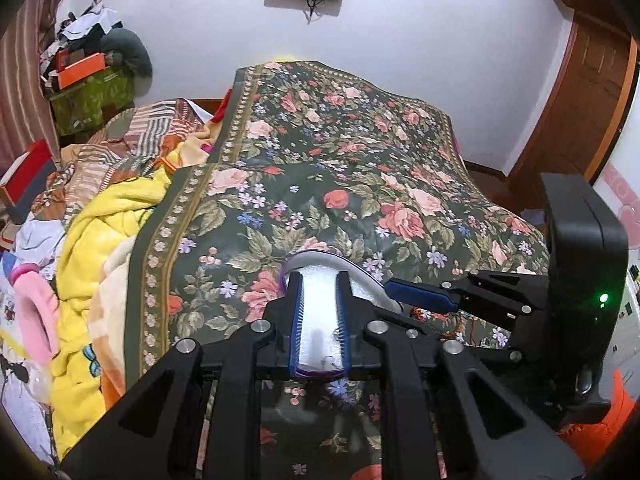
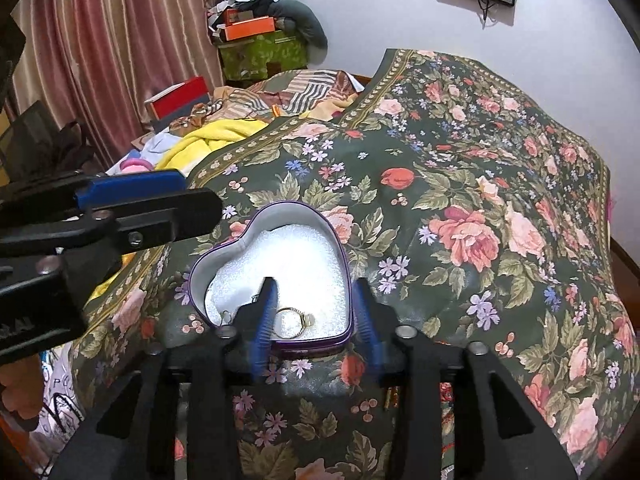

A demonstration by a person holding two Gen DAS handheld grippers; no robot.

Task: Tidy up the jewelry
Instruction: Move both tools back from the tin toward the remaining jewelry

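Note:
A heart-shaped purple tin [image 2: 200, 264] with a white foam lining lies on the floral bedspread [image 2: 460, 168]. A gold ring [image 2: 295, 322] lies on the foam near the tin's front wall, with a small earring [image 2: 226, 317] to its left. My right gripper [image 2: 316, 292] is open and empty, its fingers straddling the ring over the tin's front edge. My left gripper [image 1: 320, 284] is open just above the tin [image 1: 320, 258], with nothing between its fingers. The right gripper's fingertip [image 1: 420, 294] enters the left wrist view from the right.
Some red-orange jewelry [image 1: 456, 322] lies on the bedspread under the right gripper. A small gold piece [image 2: 390, 398] lies by the right gripper's base. Yellow blankets [image 1: 92, 248] and clutter lie at the left. A wooden door [image 1: 580, 112] stands far right.

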